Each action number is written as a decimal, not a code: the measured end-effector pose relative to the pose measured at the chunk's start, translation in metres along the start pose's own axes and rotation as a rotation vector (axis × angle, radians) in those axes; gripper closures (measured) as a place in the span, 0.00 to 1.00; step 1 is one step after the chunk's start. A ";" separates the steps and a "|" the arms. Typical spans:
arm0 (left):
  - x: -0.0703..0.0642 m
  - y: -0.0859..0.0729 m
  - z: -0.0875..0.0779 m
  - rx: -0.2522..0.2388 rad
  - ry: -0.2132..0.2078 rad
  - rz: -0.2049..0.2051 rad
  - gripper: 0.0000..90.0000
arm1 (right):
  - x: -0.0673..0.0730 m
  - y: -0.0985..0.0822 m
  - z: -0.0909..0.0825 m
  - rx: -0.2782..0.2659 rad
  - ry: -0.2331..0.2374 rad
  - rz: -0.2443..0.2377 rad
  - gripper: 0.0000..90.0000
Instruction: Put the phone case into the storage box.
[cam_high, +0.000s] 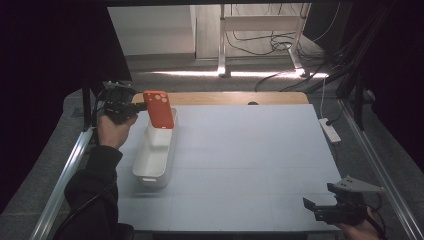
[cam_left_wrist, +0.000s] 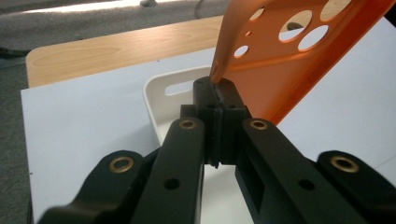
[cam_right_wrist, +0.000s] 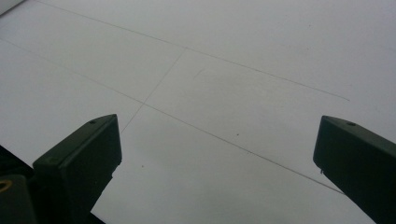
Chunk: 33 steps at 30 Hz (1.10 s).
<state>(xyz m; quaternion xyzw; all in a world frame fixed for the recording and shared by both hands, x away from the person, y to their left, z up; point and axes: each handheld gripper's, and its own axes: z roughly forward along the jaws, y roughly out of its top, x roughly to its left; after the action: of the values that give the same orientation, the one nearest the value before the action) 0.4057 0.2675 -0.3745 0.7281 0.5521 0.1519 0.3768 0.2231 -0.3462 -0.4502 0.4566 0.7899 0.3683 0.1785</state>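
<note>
Up at the far left of the table (cam_high: 260, 165), the left gripper (cam_high: 141, 106) has its 2 jaws pressed together on one edge of an orange phone case (cam_high: 159, 109), which stands nearly upright in the air above the far end of a white tray (cam_high: 150, 167). Seen from the left gripper view, the left gripper (cam_left_wrist: 217, 88) pinches the case (cam_left_wrist: 280, 70) at its lower corner, the round camera cut-outs showing toward the top, and the tray's (cam_left_wrist: 161, 93) handle slot lies just beyond the black jaws. The tray is long and narrow and sits on the white table cover, running from the far left toward the person. Well apart from all this, at the near right corner, the right gripper (cam_high: 311, 208) hovers low over the bare white surface; in the right gripper view the right gripper (cam_right_wrist: 219, 154) has its 2 jaws spread wide with nothing between them.
</note>
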 end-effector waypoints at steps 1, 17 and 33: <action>0.001 0.000 0.001 0.001 0.004 -0.002 0.99 | 0.000 0.000 0.000 0.000 0.000 -0.001 0.02; 0.014 0.000 0.022 0.019 0.035 -0.019 0.99 | 0.000 0.000 0.001 0.008 0.004 -0.008 0.03; 0.019 0.004 0.043 0.030 0.044 -0.025 0.99 | 0.001 0.000 0.002 0.018 0.008 -0.013 0.03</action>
<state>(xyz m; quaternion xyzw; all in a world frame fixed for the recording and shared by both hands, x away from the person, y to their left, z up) 0.4425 0.2684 -0.4041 0.7231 0.5716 0.1547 0.3555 0.2241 -0.3448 -0.4510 0.4514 0.7969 0.3619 0.1738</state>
